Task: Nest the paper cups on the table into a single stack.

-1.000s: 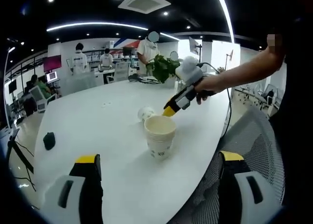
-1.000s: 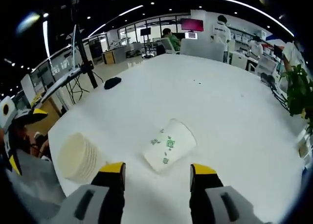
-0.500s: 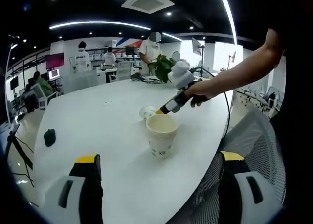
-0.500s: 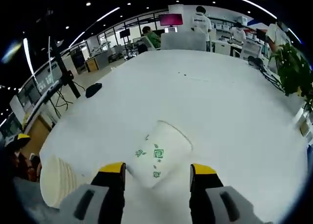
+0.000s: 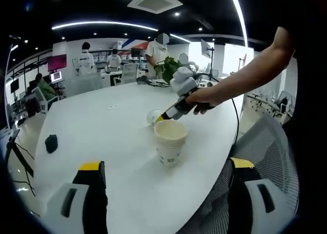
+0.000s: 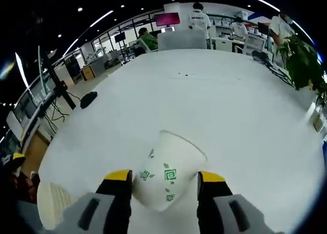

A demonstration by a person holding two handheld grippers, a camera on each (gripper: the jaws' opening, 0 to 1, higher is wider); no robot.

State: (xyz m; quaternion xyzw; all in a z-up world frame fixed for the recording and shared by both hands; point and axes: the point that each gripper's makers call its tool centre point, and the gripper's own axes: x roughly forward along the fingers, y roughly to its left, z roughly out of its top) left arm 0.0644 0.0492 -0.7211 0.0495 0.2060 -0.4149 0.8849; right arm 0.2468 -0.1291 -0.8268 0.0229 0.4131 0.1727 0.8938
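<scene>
A stack of nested paper cups [image 5: 168, 142] stands upright near the table's front edge, in front of my open left gripper [image 5: 166, 190] and well clear of its jaws. Behind the stack a single white cup with a green pattern [image 5: 152, 116] lies on its side. A person's hand holds my right gripper [image 5: 162, 117] down at that cup. In the right gripper view the lying cup [image 6: 168, 167] rests between the open jaws of the right gripper [image 6: 164, 179], its mouth pointing away. The stack [image 6: 51, 211] shows at the lower left there.
A small black object [image 5: 51, 143] lies on the white table [image 5: 92, 126] at the far left. A potted plant [image 5: 168, 69] stands at the table's far end, with people and desks beyond. A grey mesh chair [image 5: 265, 142] sits by the right edge.
The right gripper has moved forward and down, so the lying cup now sits between its jaws. The left gripper and the stack have stayed put.
</scene>
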